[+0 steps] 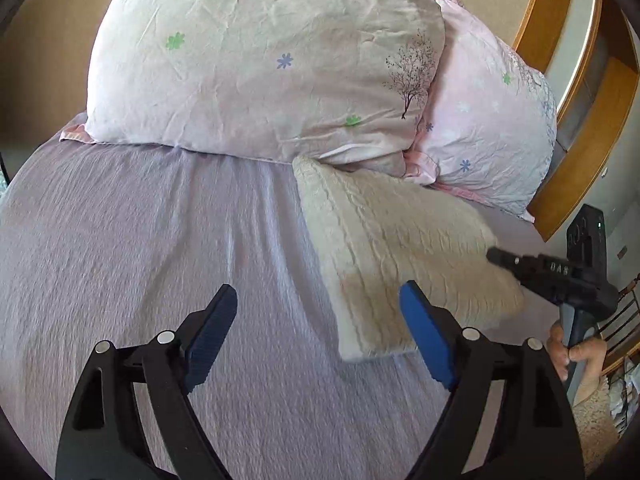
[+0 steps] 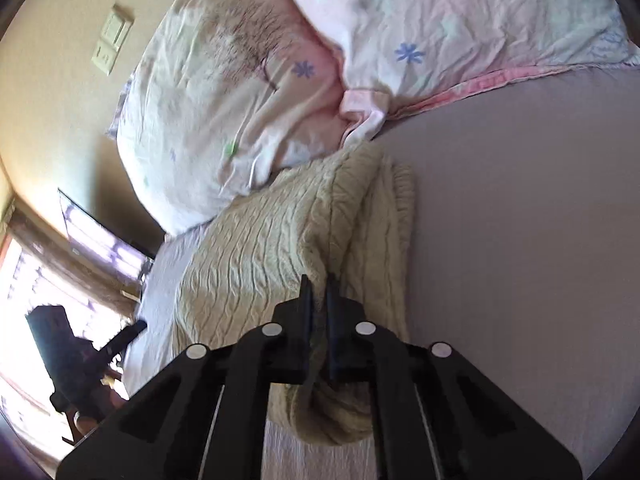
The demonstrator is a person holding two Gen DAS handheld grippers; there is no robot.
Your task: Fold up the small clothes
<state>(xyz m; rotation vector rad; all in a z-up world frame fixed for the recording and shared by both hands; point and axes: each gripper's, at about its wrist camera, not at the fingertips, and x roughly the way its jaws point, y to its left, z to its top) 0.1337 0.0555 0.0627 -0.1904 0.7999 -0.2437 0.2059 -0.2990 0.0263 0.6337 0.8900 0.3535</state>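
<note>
Knitted cream garment [image 1: 404, 260] is seen lying on the lavender bedsheet [image 1: 140, 240], at about 3 o'clock in the left wrist view, its far end tucked against the two floral pillows [image 1: 256, 64] at 12 o'clock. At 6 o'clock the left gripper [image 1: 316, 332] is held above the sheet with its jaws spread wide and nothing between them, its right blue pad near the garment's near corner. Further right, at 4 o'clock, the right gripper [image 2: 318, 304] is seen clenched on a bunched fold of the knit, which is lifted from the near edge. For a clean fold, the lifted layer is best carried over towards 12 o'clock while the free corner is pinned or matched by the left gripper, so that edges are aligned and the thick knit is not dragged across the sheet.
</note>
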